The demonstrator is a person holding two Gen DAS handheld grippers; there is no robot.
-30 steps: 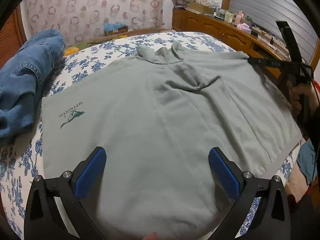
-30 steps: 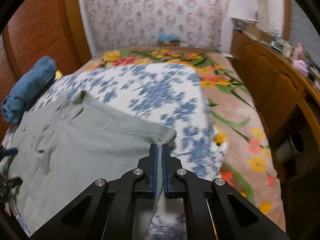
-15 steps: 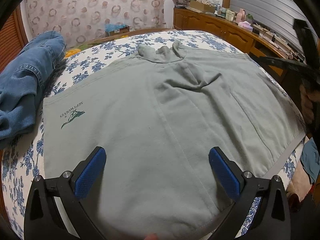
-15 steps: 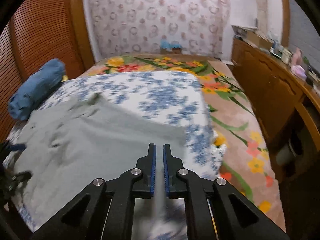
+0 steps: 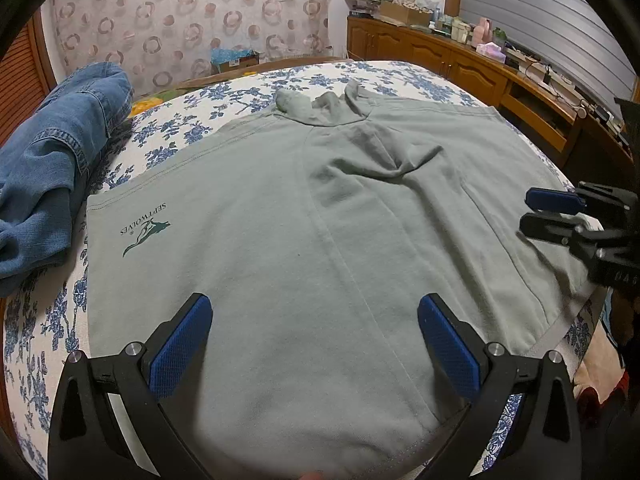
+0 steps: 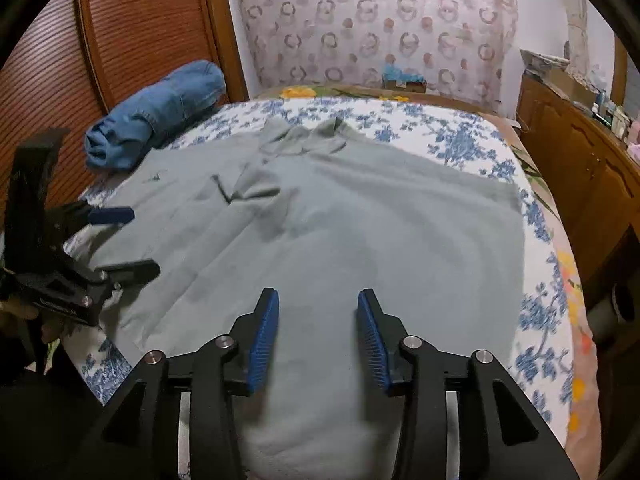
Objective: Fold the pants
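Jaws wide on the left gripper (image 5: 314, 346) and parted on the right gripper (image 6: 318, 338), both empty, the grey pants (image 5: 320, 240) lie spread on the bed (image 5: 60, 320), no fold made yet.

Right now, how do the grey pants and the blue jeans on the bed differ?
The grey pants lie spread flat across the bed's middle; the blue jeans sit bunched at its edge. The grey pants show a green printed logo; the jeans show none. Both rest on the floral bedsheet, untouched by either gripper.

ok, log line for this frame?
pants flat on bed | left gripper open, empty | right gripper open, empty | jeans aside
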